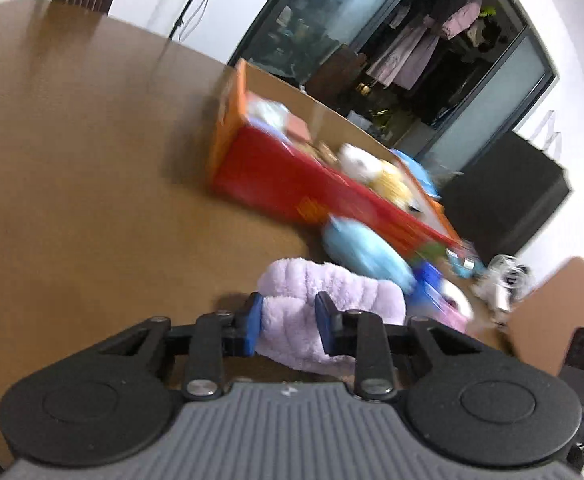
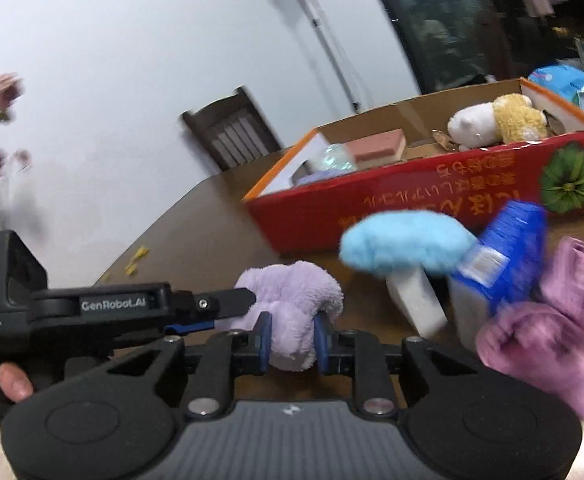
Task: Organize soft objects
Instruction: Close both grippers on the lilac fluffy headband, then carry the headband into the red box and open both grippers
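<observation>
**Both grippers clamp the lilac plush on the table**

The lilac plush (image 2: 292, 312) lies on the brown table (image 1: 72, 180), just before the red box (image 2: 431, 200); left gripper (image 1: 288, 320) and right gripper (image 2: 292, 340) both pinch it; "GenRobot.AI" marks the left gripper's side; box lettering reads inverted, illegible; white wall, dark chair (image 2: 232, 132) behind.

Left claw (image 1: 288, 322) and right claw (image 2: 292, 340) each angle downward, blue pads pinching lilac plush. A bare hand (image 2: 10, 380) grips the left claw's handle.
</observation>
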Available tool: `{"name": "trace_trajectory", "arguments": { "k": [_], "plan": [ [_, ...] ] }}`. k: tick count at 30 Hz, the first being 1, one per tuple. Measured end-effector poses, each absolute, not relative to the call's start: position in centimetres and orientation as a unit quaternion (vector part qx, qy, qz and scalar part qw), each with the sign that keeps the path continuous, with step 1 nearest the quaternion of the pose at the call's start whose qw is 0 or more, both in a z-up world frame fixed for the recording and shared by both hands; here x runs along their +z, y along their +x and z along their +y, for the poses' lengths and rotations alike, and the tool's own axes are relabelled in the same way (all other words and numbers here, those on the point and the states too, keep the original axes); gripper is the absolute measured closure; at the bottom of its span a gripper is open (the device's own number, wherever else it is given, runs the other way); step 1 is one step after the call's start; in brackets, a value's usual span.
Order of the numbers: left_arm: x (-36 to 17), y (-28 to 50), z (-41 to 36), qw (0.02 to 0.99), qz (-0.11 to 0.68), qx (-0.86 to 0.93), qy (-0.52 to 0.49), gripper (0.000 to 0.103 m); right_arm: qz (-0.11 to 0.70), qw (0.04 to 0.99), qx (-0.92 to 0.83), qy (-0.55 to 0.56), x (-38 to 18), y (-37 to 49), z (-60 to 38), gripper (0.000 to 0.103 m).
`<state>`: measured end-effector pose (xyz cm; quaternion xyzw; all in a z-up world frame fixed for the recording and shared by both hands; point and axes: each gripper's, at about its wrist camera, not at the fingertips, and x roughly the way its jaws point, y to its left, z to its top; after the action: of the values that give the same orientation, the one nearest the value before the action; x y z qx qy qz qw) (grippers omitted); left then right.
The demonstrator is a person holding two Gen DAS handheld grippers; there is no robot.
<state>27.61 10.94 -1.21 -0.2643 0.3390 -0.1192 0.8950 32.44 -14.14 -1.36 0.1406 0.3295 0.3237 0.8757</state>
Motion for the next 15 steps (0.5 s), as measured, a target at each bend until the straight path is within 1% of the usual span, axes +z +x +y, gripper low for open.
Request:
{"name": "trace_trajectory", "arguments": {
  "k": [3,6,7,8,9,10,12,15],
  "plan": [
    [-1.7,24.1,8.2,0.882,0.353,-0.138,-0.281,0.074,0.343,0.868,0.335,0.132,-1.0,29.0,-17.6,0.082],
    [-1.4,22.2,5.3,0.883,0.358,-0.159,-0.258,0.073,0.366,0.861,0.319,0.149,-1.4,26.7,-21.2,0.081],
    [-1.2,21.9,4.6,0.887,0.354,-0.163,-0.248,0.068,0.372,0.86,0.314,0.155,-1.5,26.0,-22.2,0.077],
    [-1.0,21.7,4.1,0.89,0.353,-0.166,-0.236,0.064,0.374,0.86,0.307,0.16,-1.7,25.3,-23.0,0.076],
    [-0.8,21.6,3.6,0.892,0.353,-0.173,-0.224,0.058,0.372,0.862,0.304,0.163,-1.7,25.0,-23.6,0.074],
    [-0.7,21.6,3.3,0.894,0.352,-0.173,-0.216,0.055,0.37,0.864,0.298,0.166,-1.8,24.8,-24.0,0.071],
    [-0.6,21.8,3.2,0.896,0.356,-0.163,-0.212,0.053,0.358,0.871,0.288,0.175,-1.8,24.5,-24.5,0.069],
    [-0.5,22.3,3.8,0.896,0.354,-0.15,-0.224,0.049,0.341,0.874,0.281,0.2,-1.9,24.9,-24.9,0.062]
  ]
}}
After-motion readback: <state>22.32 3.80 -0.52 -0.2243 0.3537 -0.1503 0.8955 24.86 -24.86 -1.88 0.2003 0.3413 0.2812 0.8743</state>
